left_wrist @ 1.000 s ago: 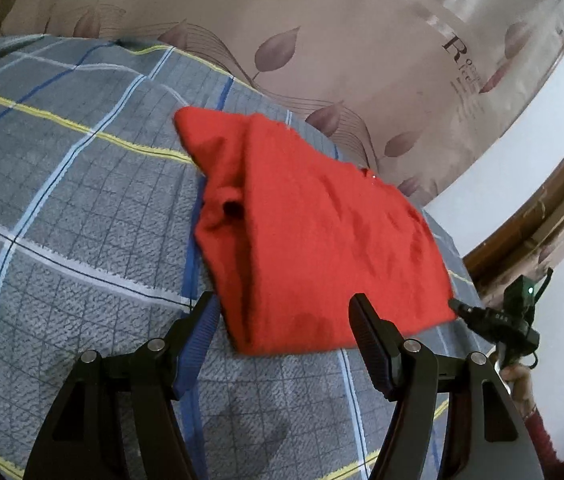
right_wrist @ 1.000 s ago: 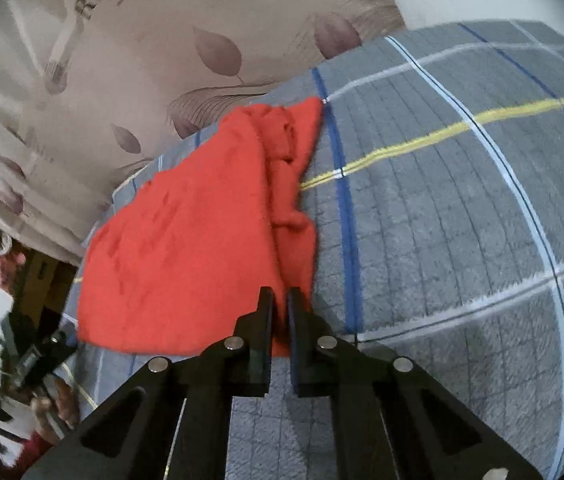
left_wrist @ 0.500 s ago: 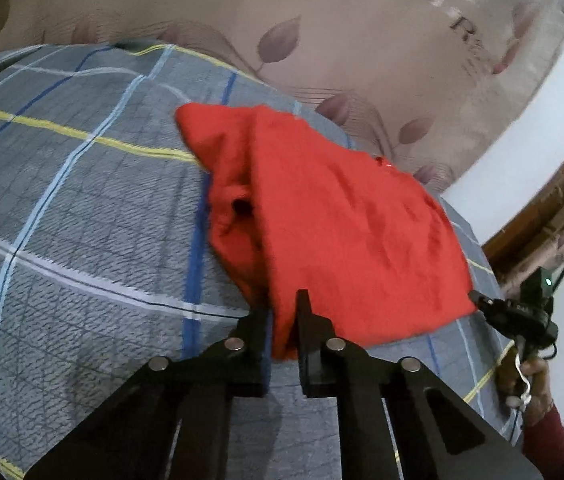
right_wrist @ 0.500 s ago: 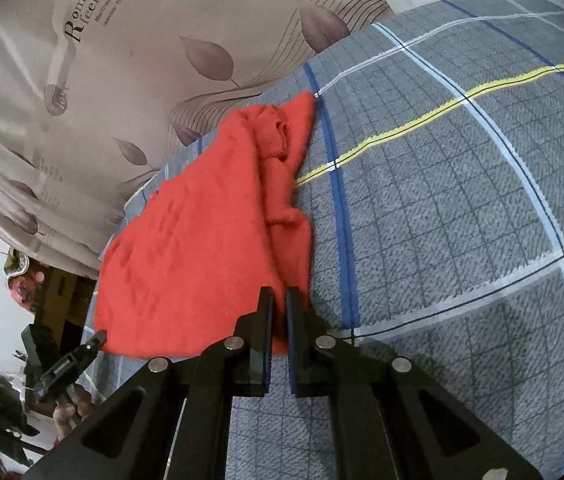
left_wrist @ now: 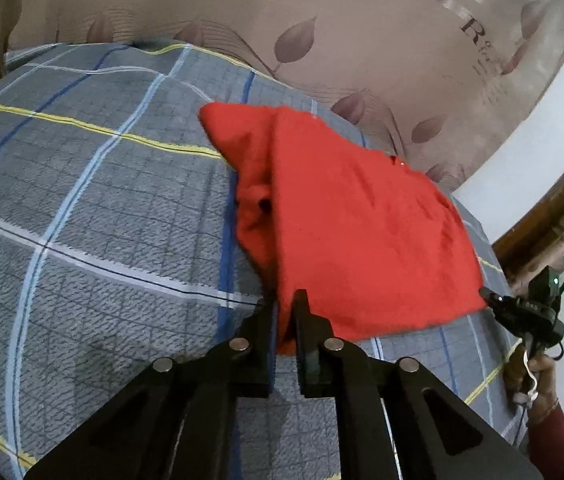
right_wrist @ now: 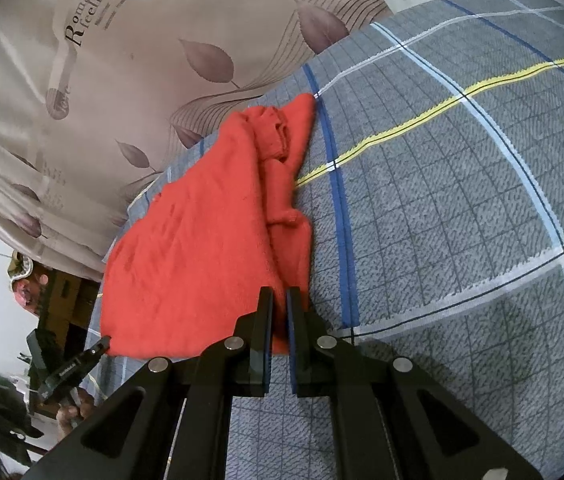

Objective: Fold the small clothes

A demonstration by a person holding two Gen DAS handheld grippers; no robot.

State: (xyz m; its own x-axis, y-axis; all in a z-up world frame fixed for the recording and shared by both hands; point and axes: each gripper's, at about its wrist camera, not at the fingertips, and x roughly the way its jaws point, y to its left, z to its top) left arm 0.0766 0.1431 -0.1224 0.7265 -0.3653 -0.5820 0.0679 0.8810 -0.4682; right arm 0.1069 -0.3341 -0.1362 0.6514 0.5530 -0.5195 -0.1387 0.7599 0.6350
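A red garment [left_wrist: 346, 232] lies partly folded on the grey plaid bedspread [left_wrist: 102, 220]. My left gripper [left_wrist: 285, 308] is shut on the garment's near edge and lifts it a little off the bed. In the right wrist view the same red garment [right_wrist: 202, 248] spreads left and away, with a bunched seam along its right side. My right gripper [right_wrist: 278, 304] is shut on the other near corner. The right gripper also shows at the garment's far corner in the left wrist view [left_wrist: 494, 300].
A beige curtain [right_wrist: 122, 60] with leaf prints hangs behind the bed. A brown wooden frame [left_wrist: 554, 216] stands at the right past the bed's edge. The plaid bedspread [right_wrist: 462, 200] stretches wide to the right of the garment.
My left gripper closed on the garment's near edge and has lifted it slightly. My right gripper stayed shut on its corner, and the garment is pulled a little tauter.
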